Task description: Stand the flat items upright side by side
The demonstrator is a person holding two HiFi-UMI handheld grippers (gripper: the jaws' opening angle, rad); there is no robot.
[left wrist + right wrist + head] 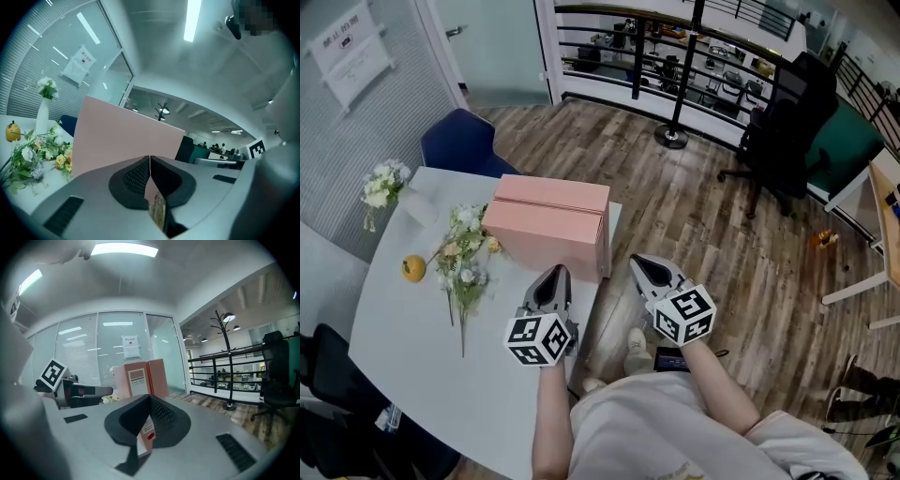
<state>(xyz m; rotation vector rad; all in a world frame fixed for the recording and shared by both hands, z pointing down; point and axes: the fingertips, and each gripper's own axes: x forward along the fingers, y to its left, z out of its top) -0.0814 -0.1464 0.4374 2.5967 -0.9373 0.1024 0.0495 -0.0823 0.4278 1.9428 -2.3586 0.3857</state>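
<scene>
Standing upright side by side at the right edge of the pale grey round table (412,366) are two pink cardboard file boxes (548,230), broad faces together, one behind the other. The left gripper (553,274) hovers just near of their broad near face (126,136), its fingers pressed together with nothing between them. The right gripper (639,264) sits off the table's right edge, over the wood floor, facing the labelled narrow ends (136,380); its fingers are likewise together and empty. Left of the boxes lies a loose bunch of white and yellow flowers (461,262), with a small orange fruit (413,268) further left.
</scene>
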